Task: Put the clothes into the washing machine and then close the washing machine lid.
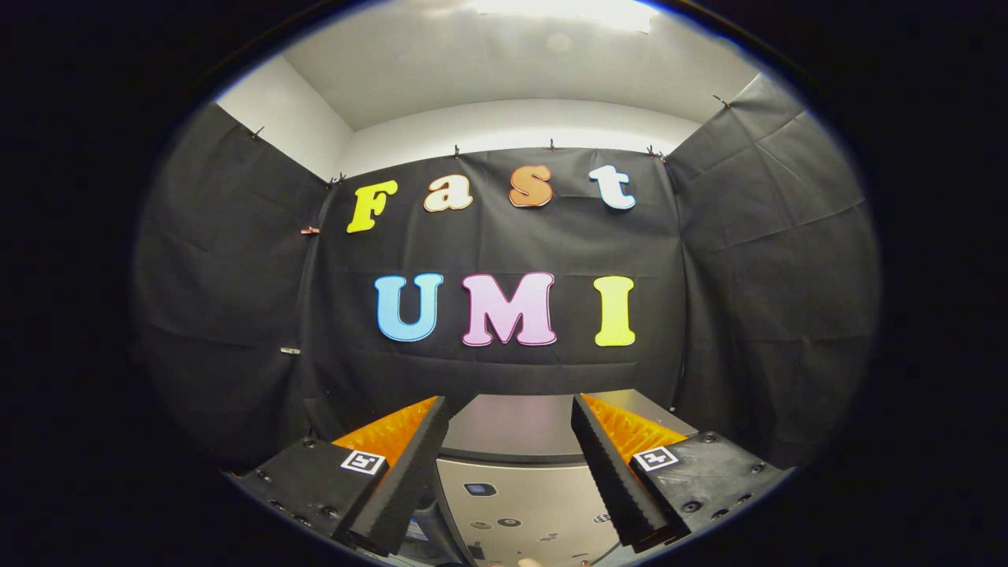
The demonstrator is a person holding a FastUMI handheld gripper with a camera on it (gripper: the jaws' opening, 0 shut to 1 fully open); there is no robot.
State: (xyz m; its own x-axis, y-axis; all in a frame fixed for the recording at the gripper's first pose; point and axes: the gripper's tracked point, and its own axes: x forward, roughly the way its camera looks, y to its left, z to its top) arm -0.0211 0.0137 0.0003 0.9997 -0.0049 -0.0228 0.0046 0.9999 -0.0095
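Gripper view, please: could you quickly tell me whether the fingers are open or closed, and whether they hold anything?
Gripper: open, fingers spread wide, nothing between them; the washing machine top lies beyond and below them.

Washing machine (512, 480): pale silver-grey top panel, small dark marks and one dark blue-lit square, possibly a display. Booth cloth walls (748, 260) black; wall above (512, 122) white. Square black-and-white tags (363, 461) on the hand-held gripper (510, 413).
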